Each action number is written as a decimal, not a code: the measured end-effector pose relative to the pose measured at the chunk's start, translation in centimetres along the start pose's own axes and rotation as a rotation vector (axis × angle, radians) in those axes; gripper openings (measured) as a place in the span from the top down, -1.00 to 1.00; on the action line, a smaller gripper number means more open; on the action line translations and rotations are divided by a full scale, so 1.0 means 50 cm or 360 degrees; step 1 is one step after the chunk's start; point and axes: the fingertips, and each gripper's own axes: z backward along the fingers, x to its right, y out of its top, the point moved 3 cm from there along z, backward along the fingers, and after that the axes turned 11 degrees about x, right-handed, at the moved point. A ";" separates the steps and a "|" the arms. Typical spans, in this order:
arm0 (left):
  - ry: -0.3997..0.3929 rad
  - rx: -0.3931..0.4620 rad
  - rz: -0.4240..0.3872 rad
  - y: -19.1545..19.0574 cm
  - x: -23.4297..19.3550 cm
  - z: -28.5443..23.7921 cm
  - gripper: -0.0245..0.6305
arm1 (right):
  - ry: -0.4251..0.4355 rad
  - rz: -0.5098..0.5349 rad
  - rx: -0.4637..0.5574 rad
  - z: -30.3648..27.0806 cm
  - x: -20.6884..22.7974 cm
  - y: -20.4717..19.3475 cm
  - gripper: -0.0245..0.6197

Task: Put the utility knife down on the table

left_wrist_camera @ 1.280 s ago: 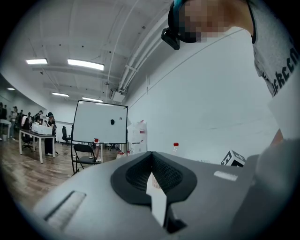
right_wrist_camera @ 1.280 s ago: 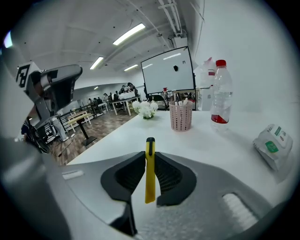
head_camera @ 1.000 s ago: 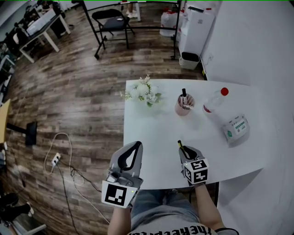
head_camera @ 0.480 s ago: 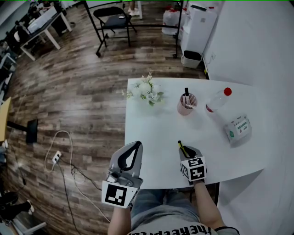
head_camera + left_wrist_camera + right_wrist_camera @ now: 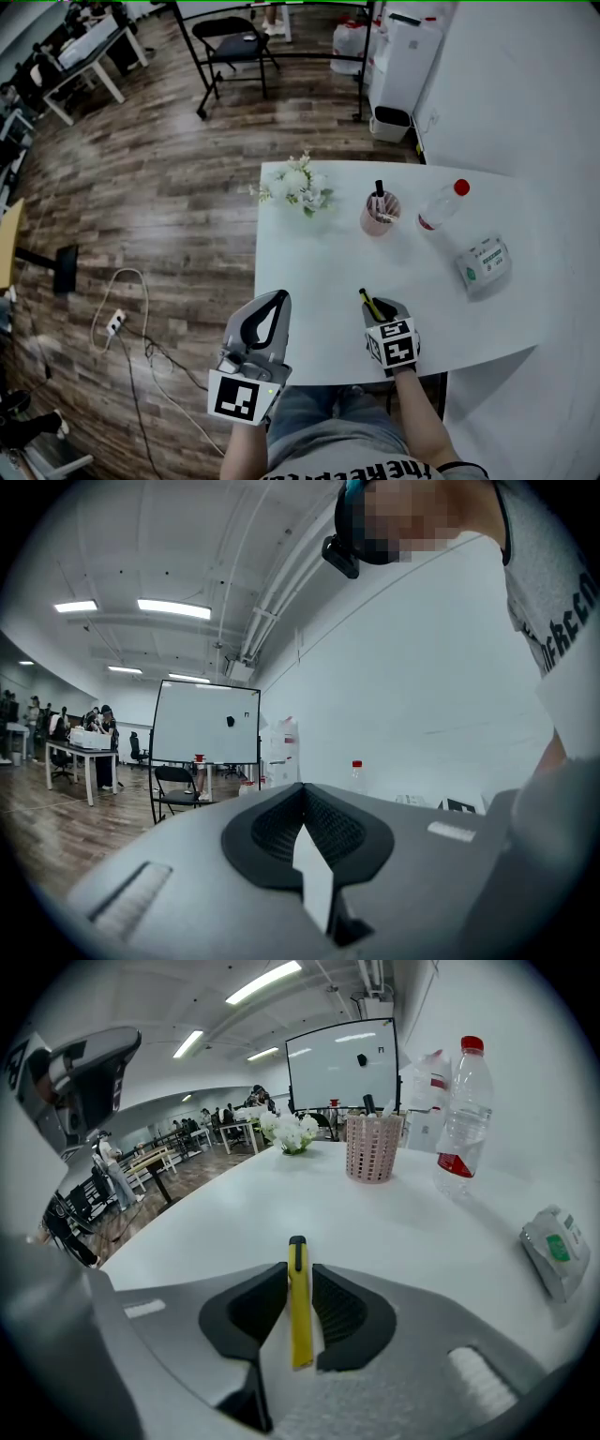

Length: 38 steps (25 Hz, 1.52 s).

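— Well, what are the right jaws on?

— I have the right gripper (image 5: 298, 1277) clamped on a slim yellow utility knife with a black slider (image 5: 298, 1309). Its tip pokes forward past the jaws, over the near edge of the white table (image 5: 319, 272). Whether it touches the top, I can't tell.

— And the left?

— My left gripper (image 5: 303, 803) has its jaws pressed together with nothing between them, held off the table's near left corner.

— Beyond that?

— Towards the far edge stand a white flower bunch (image 5: 295, 187), a pink mesh pen cup (image 5: 377, 217) and a clear plastic bottle with a red cap (image 5: 439, 208). A white-and-green packet (image 5: 484, 262) lies near the right edge.
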 end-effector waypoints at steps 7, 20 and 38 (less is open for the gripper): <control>-0.0008 0.0008 -0.0009 0.009 0.014 0.008 0.89 | -0.0022 -0.0046 0.0157 0.035 0.001 0.028 0.79; -0.0073 0.0064 -0.0016 0.033 0.072 0.012 0.88 | 0.0027 -0.0049 0.0564 0.164 -0.013 0.114 0.92; -0.0087 0.0122 -0.0051 0.074 0.129 0.036 0.89 | 0.0013 -0.0076 0.0953 0.340 -0.025 0.208 0.92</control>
